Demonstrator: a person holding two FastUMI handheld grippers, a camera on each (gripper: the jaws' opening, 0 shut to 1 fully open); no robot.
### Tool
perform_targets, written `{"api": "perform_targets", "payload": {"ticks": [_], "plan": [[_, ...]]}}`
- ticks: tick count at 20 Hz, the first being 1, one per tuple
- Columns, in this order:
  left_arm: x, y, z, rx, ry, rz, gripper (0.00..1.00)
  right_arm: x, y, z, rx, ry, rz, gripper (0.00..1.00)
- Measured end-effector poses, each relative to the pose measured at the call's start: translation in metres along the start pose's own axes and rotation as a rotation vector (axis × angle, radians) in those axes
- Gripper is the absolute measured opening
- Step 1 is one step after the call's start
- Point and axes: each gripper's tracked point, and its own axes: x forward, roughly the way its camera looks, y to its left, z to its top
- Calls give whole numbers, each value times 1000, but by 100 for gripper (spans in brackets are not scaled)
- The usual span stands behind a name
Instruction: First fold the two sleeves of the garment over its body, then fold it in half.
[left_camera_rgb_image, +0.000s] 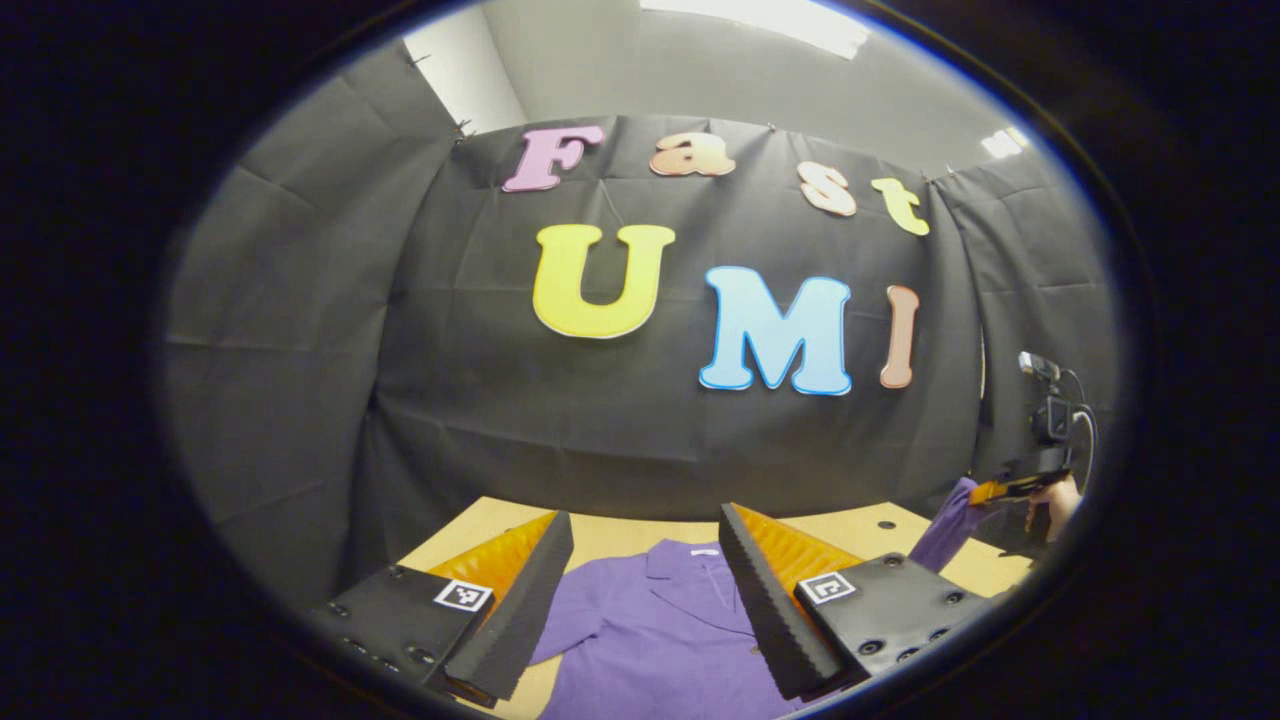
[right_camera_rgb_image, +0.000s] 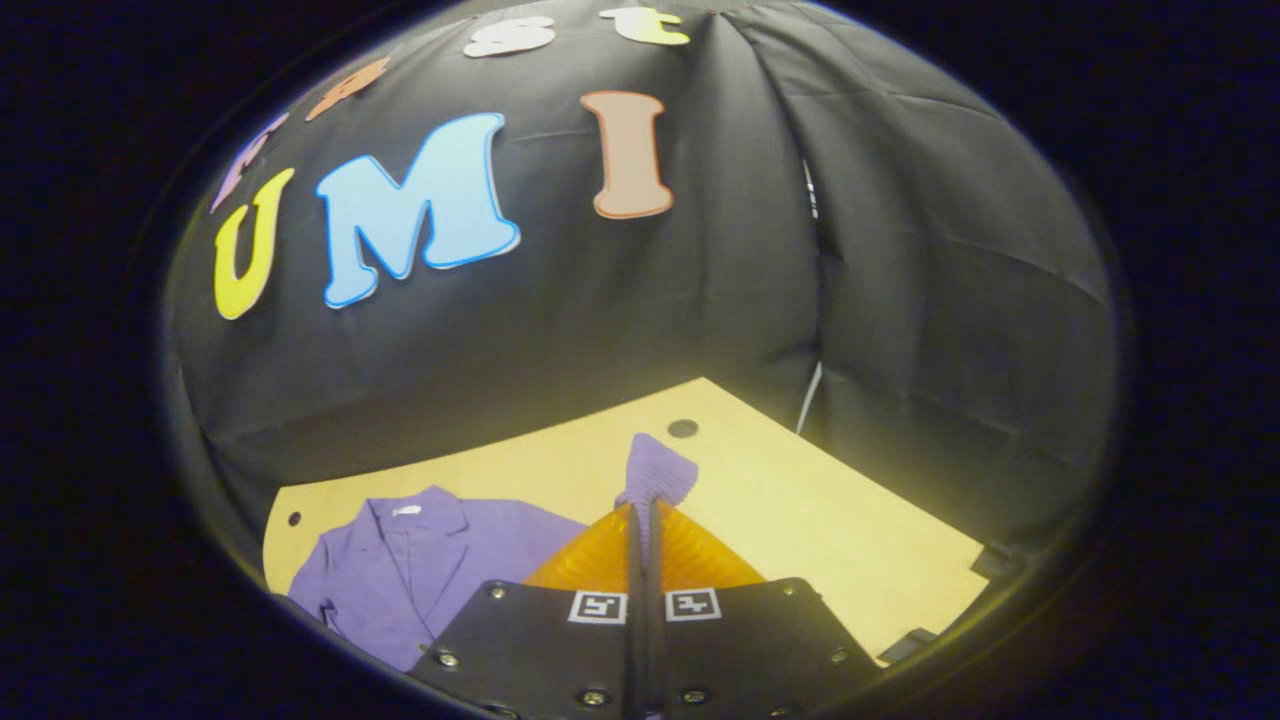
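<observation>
Now right gripper (right_camera_rgb_image: 643, 525) pinching purple garment (right_camera_rgb_image: 420, 570) sleeve (right_camera_rgb_image: 657, 475), left gripper (left_camera_rgb_image: 645, 590) apart

The purple collared garment (right_camera_rgb_image: 420, 570) lies flat on the table, one sleeve (right_camera_rgb_image: 655, 475) lifted.

The shirt (left_camera_rgb_image: 650, 630) is plain purple all over, collar and sleeve (right_camera_rgb_image: 655, 475) alike, with a small white tag at the neck. The table (right_camera_rgb_image: 800, 520) under it is pale yellowish wood with a few dark round dots. The wall cloth (left_camera_rgb_image: 300, 330) is black.
</observation>
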Motion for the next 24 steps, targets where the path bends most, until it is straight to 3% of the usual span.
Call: {"api": "perform_targets", "payload": {"ticks": [3, 4, 5, 9, 16, 24], "plan": [[-11, 26, 0, 1, -5, 45, 95, 1, 44, 14, -42, -19, 59, 0], [-15, 35, -1, -2, -4, 61, 99, 2, 61, 17, -54, -24, 83, 0], [-18, 44, -3, -5, 0, 77, 92, 3, 80, 18, -68, -24, 112, 0], [-31, 78, -7, -3, 11, 131, 99, 9, 159, 6, -144, -13, 219, 0], [-47, 127, -25, 3, 50, 204, 95, 21, 284, -64, -232, 99, 370, 0], [-47, 170, -47, 14, 80, 251, 99, 38, 356, -167, -455, 208, 390, 0]]}}
